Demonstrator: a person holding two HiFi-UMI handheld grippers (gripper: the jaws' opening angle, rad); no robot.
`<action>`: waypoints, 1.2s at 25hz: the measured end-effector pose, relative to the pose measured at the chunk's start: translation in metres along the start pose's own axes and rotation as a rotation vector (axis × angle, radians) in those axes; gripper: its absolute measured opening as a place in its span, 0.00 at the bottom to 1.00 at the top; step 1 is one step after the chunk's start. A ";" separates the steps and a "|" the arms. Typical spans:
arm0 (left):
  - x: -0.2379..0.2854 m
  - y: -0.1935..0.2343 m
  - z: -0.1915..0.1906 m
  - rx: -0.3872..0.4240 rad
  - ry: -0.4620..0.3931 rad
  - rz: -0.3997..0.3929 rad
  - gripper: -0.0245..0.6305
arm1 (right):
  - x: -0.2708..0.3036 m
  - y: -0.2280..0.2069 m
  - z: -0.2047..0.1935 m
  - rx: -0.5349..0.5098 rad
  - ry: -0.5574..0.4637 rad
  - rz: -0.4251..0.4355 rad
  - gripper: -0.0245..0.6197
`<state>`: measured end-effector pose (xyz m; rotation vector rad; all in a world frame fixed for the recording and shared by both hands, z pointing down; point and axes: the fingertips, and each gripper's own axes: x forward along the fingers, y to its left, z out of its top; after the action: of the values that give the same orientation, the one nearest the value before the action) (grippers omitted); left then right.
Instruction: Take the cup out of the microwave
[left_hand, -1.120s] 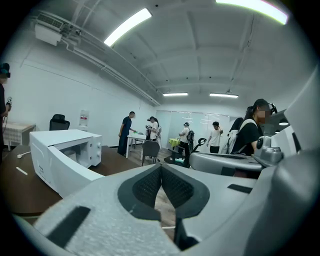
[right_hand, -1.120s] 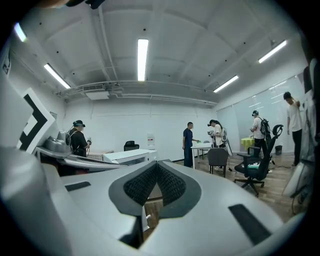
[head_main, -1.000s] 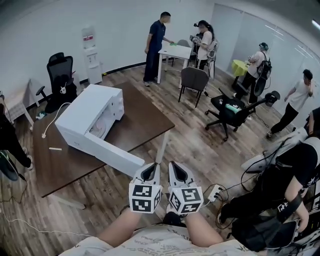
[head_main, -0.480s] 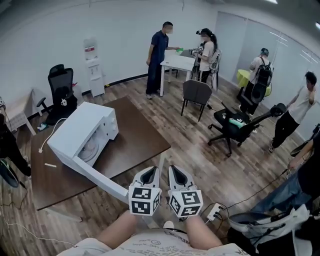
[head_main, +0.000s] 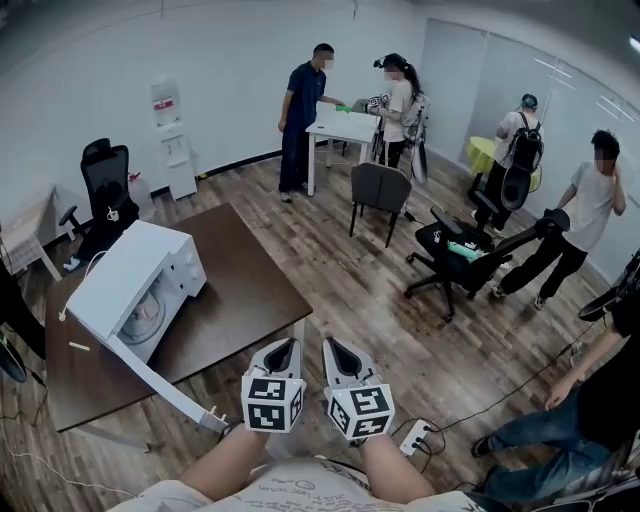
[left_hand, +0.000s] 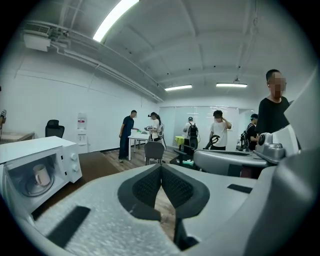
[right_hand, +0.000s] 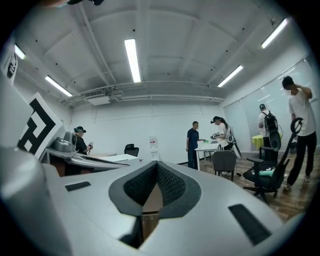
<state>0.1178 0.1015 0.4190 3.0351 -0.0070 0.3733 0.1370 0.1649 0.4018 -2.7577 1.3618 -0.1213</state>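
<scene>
A white microwave (head_main: 125, 290) stands on the brown table (head_main: 235, 300) at the left, its door (head_main: 165, 385) swung open and hanging past the table's front edge. In the left gripper view a pale cup (left_hand: 41, 175) stands inside the microwave (left_hand: 55, 160) on the turntable. My left gripper (head_main: 284, 349) and right gripper (head_main: 333, 348) are held side by side low in the head view, well to the right of the microwave and over the floor. Both are shut with nothing between the jaws: left gripper (left_hand: 161, 168), right gripper (right_hand: 156, 165).
Wooden floor lies ahead of me. A power strip (head_main: 415, 436) with a cable lies by my feet. A grey chair (head_main: 378, 190), a black office chair (head_main: 455, 250) and a white table (head_main: 345, 127) stand beyond, with several people around. A water dispenser (head_main: 172, 140) stands at the wall.
The head view has shifted, so the microwave and table now sit further left and lower. Both grippers stay shut and side by side, drifting slightly left. People at the right have moved.
</scene>
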 end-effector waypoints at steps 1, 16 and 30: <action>0.009 -0.005 0.001 -0.002 0.001 0.002 0.06 | 0.002 -0.010 0.000 0.000 0.002 0.002 0.06; 0.075 0.005 0.005 -0.052 0.004 0.079 0.06 | 0.050 -0.058 -0.009 -0.001 0.035 0.080 0.06; 0.148 0.106 0.019 -0.119 -0.025 0.207 0.06 | 0.171 -0.069 -0.005 -0.042 0.045 0.170 0.06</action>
<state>0.2644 -0.0050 0.4454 2.9278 -0.3343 0.3356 0.2945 0.0710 0.4204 -2.6723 1.6201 -0.1479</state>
